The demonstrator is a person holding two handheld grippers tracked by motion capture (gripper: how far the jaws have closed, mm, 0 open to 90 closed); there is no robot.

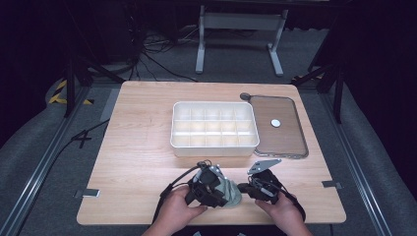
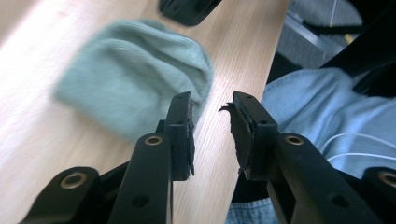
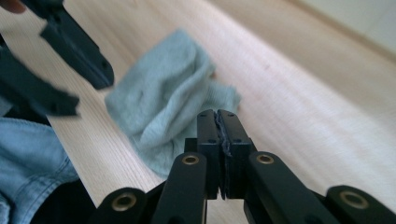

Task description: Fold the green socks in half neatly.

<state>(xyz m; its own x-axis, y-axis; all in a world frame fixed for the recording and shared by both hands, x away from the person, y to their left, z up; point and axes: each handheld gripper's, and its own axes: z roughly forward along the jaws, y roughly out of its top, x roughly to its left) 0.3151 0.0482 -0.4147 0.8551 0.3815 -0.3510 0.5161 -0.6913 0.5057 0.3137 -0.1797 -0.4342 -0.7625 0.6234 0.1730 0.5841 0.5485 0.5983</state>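
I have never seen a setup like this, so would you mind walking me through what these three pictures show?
A person sits at a wooden table holding hand-operated tongs in each hand; there is no robot arm. The high view looks down from above the person's side. The other two pictures come from cameras riding on each pair of tongs, looking along their black jaws.

On the table lie a white divided box, empty as far as I can see, its clear lid beside it, and a pale green knitted cloth near the hands. The left tongs stand open beside the cloth. The right tongs are shut, seemingly on nothing, the cloth lying just beyond them.
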